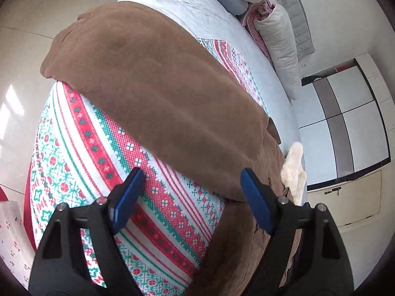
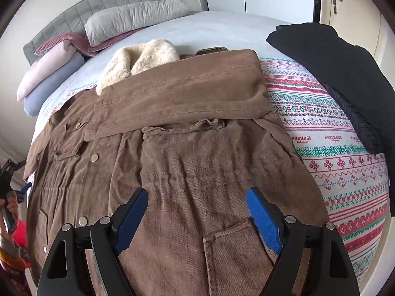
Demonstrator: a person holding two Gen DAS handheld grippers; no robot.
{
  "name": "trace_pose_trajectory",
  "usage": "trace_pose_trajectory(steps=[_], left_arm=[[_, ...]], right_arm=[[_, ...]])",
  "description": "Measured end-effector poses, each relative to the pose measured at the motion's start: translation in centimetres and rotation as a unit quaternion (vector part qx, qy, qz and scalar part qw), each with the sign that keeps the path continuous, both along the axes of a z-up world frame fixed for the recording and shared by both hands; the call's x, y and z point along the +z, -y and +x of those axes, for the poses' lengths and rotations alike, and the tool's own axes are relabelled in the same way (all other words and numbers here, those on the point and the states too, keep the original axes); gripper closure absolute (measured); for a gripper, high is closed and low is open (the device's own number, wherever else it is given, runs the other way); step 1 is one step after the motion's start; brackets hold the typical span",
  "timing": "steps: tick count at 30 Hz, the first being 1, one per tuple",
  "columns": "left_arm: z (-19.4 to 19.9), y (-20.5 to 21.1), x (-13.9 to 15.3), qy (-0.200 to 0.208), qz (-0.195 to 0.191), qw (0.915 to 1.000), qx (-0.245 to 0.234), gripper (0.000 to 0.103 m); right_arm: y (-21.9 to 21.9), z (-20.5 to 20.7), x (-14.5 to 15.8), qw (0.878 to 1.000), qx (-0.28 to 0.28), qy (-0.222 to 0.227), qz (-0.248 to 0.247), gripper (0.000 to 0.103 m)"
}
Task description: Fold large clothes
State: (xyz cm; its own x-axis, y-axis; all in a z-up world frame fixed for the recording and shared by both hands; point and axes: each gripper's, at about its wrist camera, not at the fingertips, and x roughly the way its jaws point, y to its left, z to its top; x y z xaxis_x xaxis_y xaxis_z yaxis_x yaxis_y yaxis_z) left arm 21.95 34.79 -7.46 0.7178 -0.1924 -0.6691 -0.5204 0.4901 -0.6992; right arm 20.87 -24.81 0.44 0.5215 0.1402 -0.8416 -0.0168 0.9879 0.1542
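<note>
Lying spread across a patterned blanket [image 2: 340,162] on the bed [image 2: 222,29], a brown coat [image 2: 197,162] with a cream fleece collar [image 2: 138,59] has one sleeve [image 2: 177,96] folded across its chest. Both the left gripper [image 1: 191,199] and the right gripper [image 2: 197,218] hover above it, jaws wide and empty. Thick, soft and likely heavy, the coat looks best pinched at hem or shoulder seams.

The brown coat [image 2: 192,153] is seen to be matt, ribbed cloth with shiny metal snaps [image 2: 94,157] and a fluffy cream fleece collar [image 2: 138,61]. The patterned blanket [image 2: 340,162] appears knit-textured; textured blue pads [image 2: 265,222] are noted on matt black plastic.
</note>
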Motion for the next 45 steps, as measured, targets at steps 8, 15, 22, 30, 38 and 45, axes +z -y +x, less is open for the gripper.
trace_pose_trajectory(steps=[8, 15, 22, 30, 38, 45], left_arm=[[2.9, -2.1, -0.9, -0.009, 0.006, 0.9985, 0.053, 0.081], [3.6, 0.2, 4.7, 0.012, 0.136, 0.9900, 0.036, 0.096], [5.6, 8.9, 13.4, 0.093, 0.320, 0.9397, -0.078, 0.096], [7.4, 24.0, 11.0, 0.098, 0.398, 0.8340, -0.369, 0.080], [2.9, 28.5, 4.0, 0.015, 0.320, 0.8147, -0.484, 0.061], [-2.6, 21.9, 8.3, 0.075, 0.262, 0.8719, -0.406, 0.027]], right_arm=[[-0.4, 0.1, -0.4, 1.000, 0.012, -0.008, 0.003, 0.020], [0.1, 0.1, 0.1, 1.000, 0.007, 0.000, 0.005, 0.020], [0.3, -0.1, 0.6, 1.000, 0.004, 0.008, 0.012, 0.020], [-0.5, -0.2, 0.4, 1.000, 0.016, 0.005, 0.009, 0.020], [-1.3, -0.1, 0.1, 1.000, 0.027, -0.001, 0.007, 0.020], [-1.4, -0.2, 0.0, 1.000, 0.028, -0.002, 0.010, 0.020]])
